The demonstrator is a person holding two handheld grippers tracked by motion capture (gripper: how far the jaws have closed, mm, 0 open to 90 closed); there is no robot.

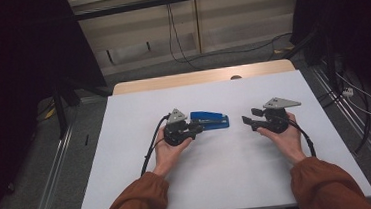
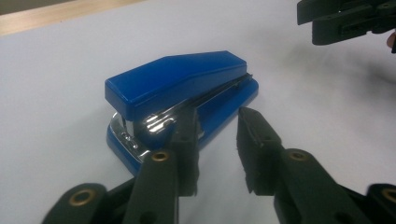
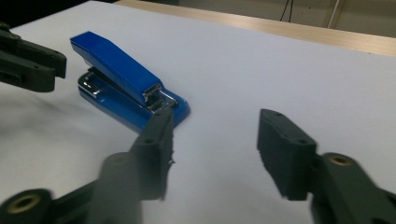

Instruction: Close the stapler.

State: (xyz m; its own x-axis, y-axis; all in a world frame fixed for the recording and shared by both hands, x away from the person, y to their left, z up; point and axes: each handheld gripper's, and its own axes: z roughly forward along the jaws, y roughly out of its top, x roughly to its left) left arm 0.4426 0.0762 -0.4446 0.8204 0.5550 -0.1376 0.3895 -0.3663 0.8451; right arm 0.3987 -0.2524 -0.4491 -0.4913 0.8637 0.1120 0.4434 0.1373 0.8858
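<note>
A blue stapler (image 1: 209, 119) lies flat on the white table (image 1: 214, 182), near the middle. My left gripper (image 1: 199, 128) sits at the stapler's left end, pointing right. In the left gripper view its jaws (image 2: 217, 121) stand apart just in front of the stapler (image 2: 177, 79), one fingertip overlapping its base, with nothing between them. My right gripper (image 1: 247, 120) rests a short way right of the stapler, pointing left at it. Its jaws (image 3: 217, 119) are wide apart and empty, short of the stapler (image 3: 121, 70). The left gripper (image 3: 32, 60) also appears at the left edge of the right gripper view.
A wooden strip (image 1: 201, 77) runs along the table's far edge. Beyond it, cables (image 1: 178, 40) hang and trail over the floor. Dark curtains stand at both sides, and metal rails (image 1: 54, 180) run along the floor beside the table.
</note>
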